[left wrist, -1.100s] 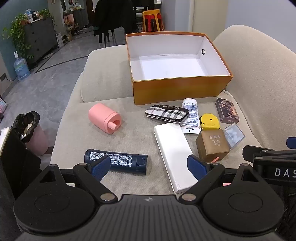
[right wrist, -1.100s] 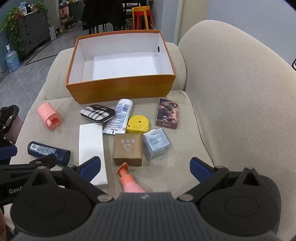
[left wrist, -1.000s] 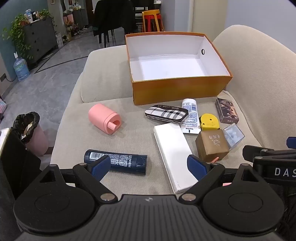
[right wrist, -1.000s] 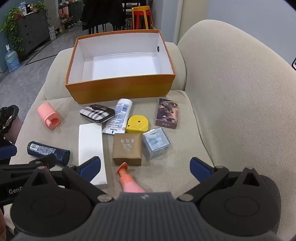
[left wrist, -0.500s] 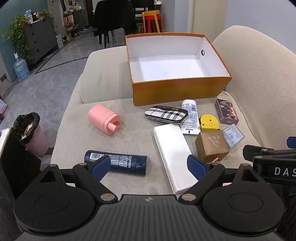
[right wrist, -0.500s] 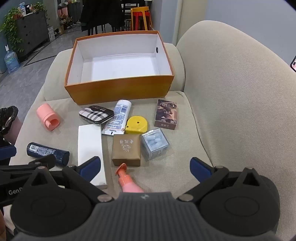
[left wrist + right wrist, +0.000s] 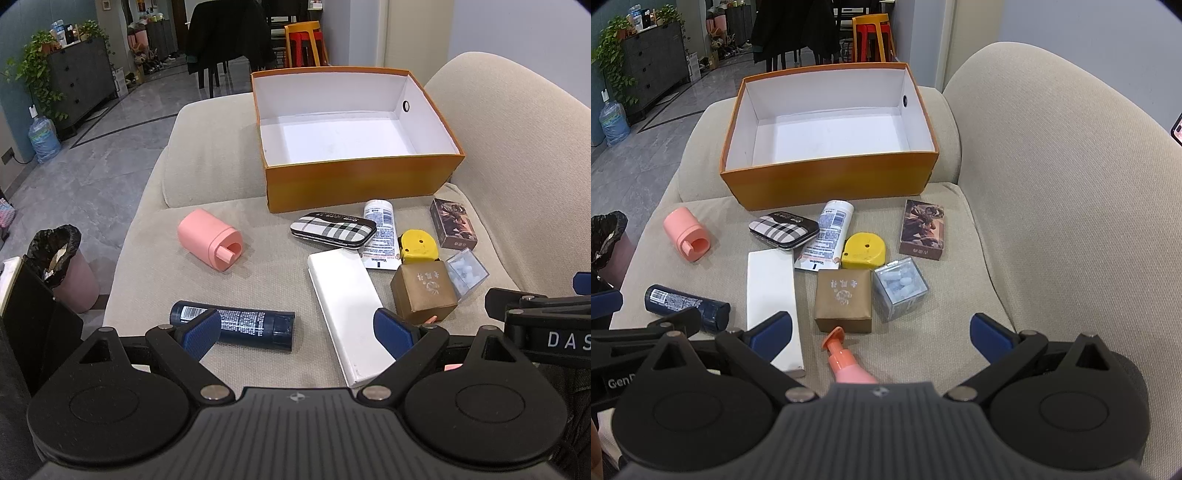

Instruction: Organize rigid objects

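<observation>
Both tools hover low in frame over a beige fabric sofa [image 7: 1052, 221] — the left tool [image 7: 297, 330] and the right tool [image 7: 881, 332] each with blue-padded fingers spread apart, gripping nothing. At upper centre sits an open orange cardboard box with a white interior [image 7: 831, 181] (nothing inside). Scattered below it: a pink plastic cylinder [image 7: 208, 240], a dark blue tube [image 7: 236, 326], a flat white rectangular box [image 7: 349, 314], a plaid case [image 7: 783, 230] and a brown cube-shaped box [image 7: 844, 299].

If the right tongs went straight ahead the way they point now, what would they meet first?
Probably the pink pump bottle, lying between the open fingers of the right tongs, its nozzle forward. Just past it sits the brown box. Depth is unclear.
</observation>
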